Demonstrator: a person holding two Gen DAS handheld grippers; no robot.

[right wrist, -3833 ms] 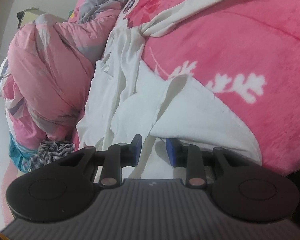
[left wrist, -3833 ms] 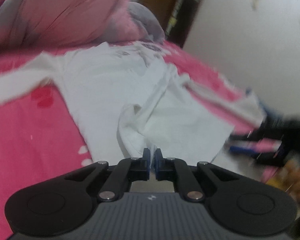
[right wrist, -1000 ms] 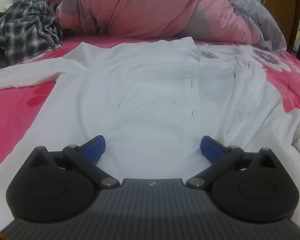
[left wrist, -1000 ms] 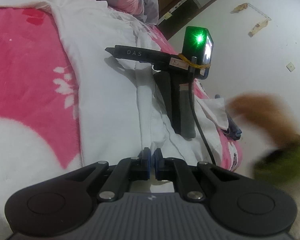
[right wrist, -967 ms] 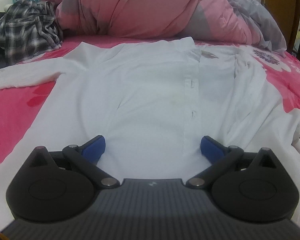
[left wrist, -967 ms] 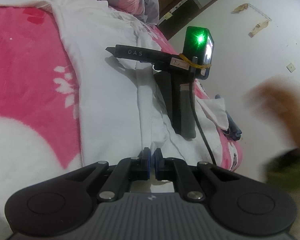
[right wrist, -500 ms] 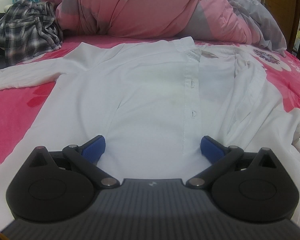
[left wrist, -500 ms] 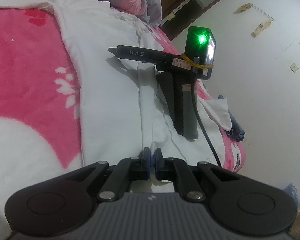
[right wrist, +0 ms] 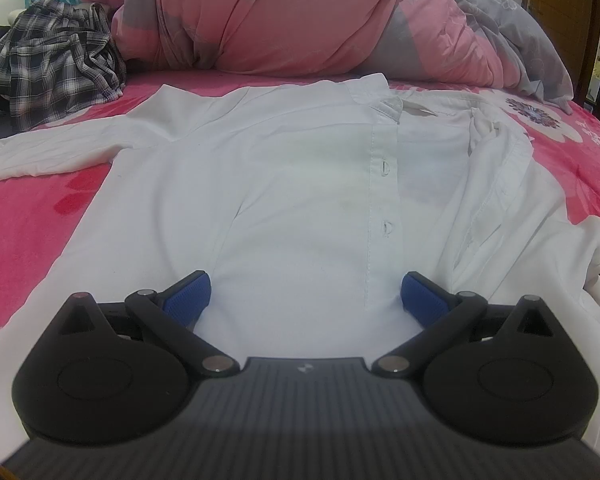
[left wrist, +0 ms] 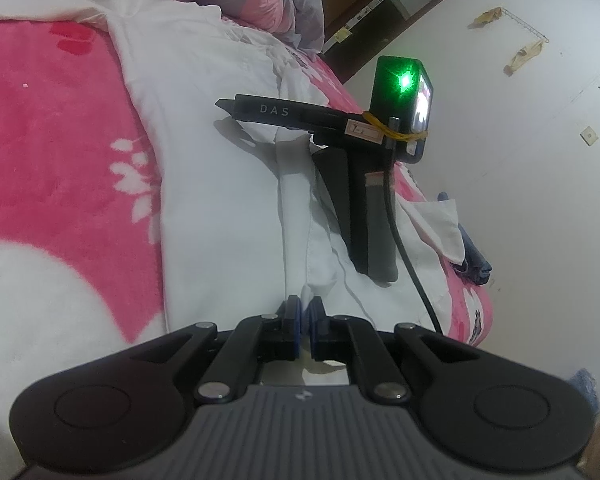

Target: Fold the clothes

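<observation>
The white shirt (right wrist: 300,184) lies spread on the pink blanket (right wrist: 28,216) ahead of your right gripper (right wrist: 304,296), whose jaws stand wide apart, resting on its hem. Your left gripper (left wrist: 304,316) is clamped on the hem; lift it now and the right gripper's weight could drag the cloth crooked

"das" stands on the right gripper (left wrist: 236,106).

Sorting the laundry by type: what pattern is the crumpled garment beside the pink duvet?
The crumpled garment is black-and-white plaid, seen best in the right wrist view.
</observation>
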